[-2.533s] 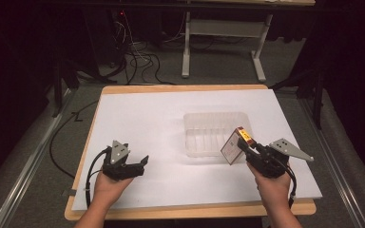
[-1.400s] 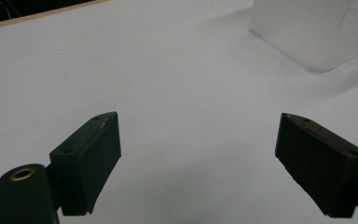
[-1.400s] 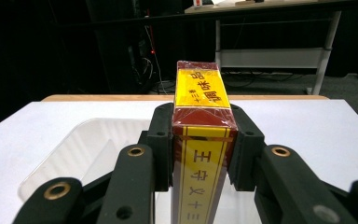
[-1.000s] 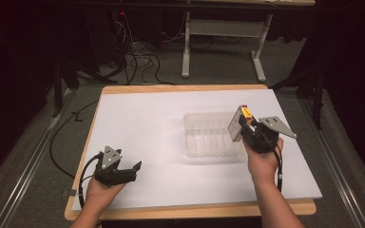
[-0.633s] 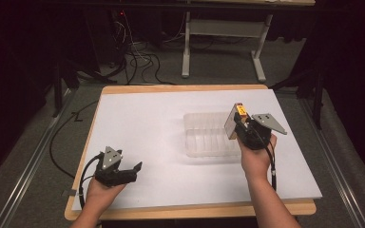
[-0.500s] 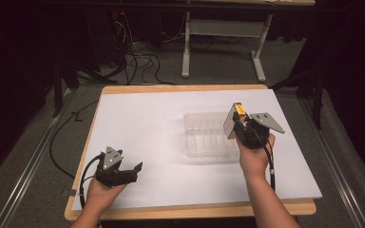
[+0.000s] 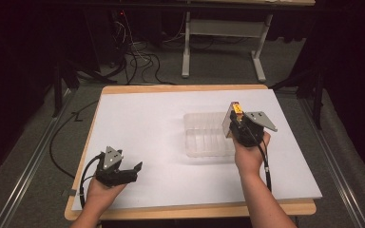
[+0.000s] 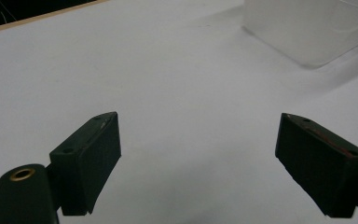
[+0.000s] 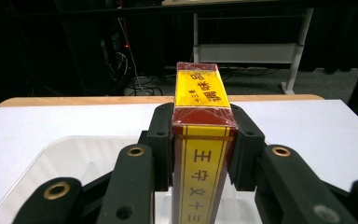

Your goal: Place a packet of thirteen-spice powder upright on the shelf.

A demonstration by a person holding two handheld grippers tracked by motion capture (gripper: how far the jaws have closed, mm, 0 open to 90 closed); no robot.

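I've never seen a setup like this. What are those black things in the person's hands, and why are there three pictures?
A person holds a handheld two-jaw gripper in each hand. The high view looks down on a white-topped wooden table with a clear plastic tray on it. The other two pictures come from cameras riding on the grippers, looking along their black jaws. The left gripper rests near the table's front edge, its jaws apart with nothing between them. The right gripper is shut on a narrow red and yellow box with printed characters, held above the tray's right end.

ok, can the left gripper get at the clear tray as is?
Probably yes: the left gripper is open and holds nothing, with bare white table between it and the clear tray.
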